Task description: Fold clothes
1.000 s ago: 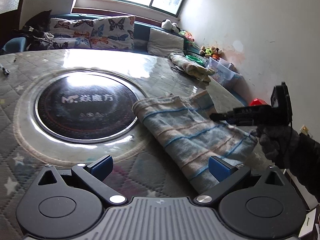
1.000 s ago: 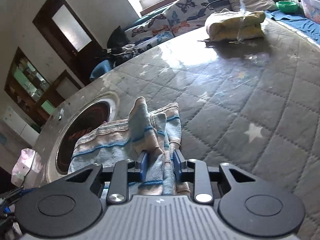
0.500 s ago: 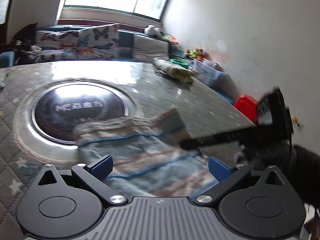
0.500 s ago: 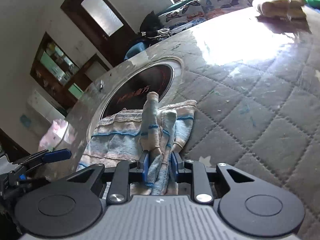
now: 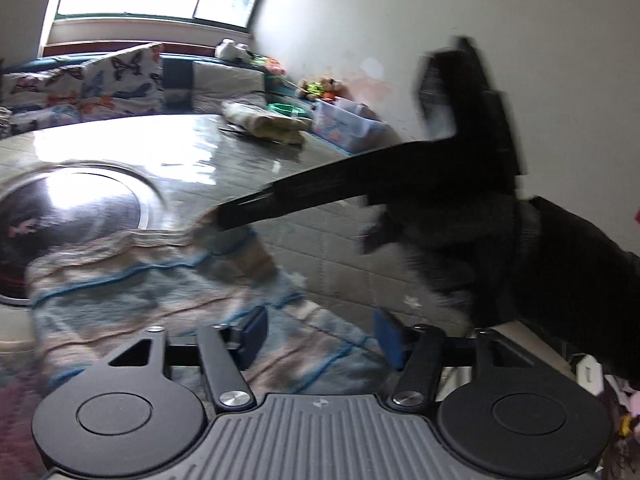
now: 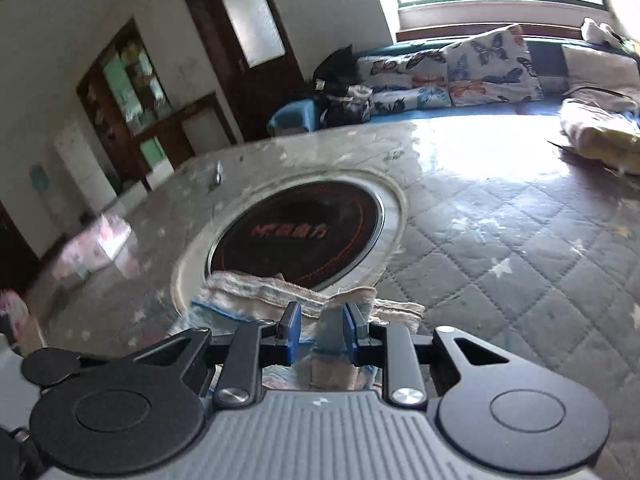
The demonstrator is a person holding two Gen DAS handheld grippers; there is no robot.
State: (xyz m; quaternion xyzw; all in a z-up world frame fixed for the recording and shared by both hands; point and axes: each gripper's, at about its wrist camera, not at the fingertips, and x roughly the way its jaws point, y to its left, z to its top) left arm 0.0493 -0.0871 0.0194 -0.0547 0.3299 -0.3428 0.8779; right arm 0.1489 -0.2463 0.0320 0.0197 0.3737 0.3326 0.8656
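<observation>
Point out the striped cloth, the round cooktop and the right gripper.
striped cloth [image 5: 152,292], left wrist view, flat middle.
round cooktop [image 6: 296,236], right wrist view, dark glass centre.
right gripper [image 6: 320,330], right wrist view, between fingertips.
</observation>
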